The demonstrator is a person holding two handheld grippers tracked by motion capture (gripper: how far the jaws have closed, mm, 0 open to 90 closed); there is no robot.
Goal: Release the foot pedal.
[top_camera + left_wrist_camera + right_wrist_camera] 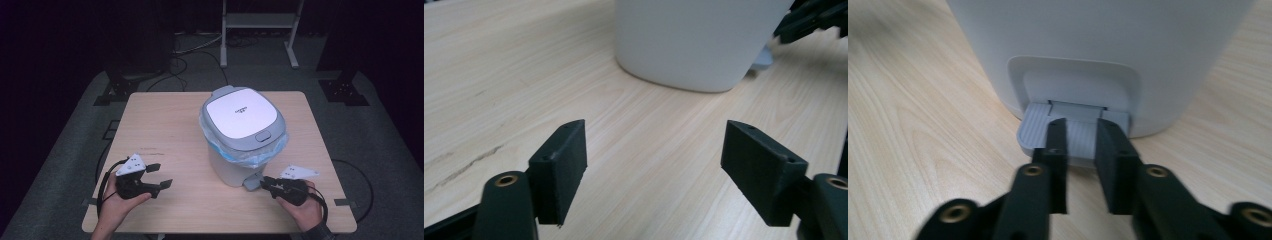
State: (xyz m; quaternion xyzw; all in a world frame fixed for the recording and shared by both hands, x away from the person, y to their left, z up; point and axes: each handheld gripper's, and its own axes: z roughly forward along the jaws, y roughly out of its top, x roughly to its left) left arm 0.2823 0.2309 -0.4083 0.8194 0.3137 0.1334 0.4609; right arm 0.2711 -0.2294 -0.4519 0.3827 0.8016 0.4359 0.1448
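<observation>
Bin pedal (1073,131) sits just under the right gripper (1079,131), whose jaws stand a narrow gap apart over its ribbed top, clamping nothing; the right gripper view shows this at mid-frame, while the high view has the right gripper (264,183) at lower right, tips at the pedal (252,182). Left gripper (654,150) is wide open and empty over bare table (499,75), the bin (243,135) at frame centre.
</observation>
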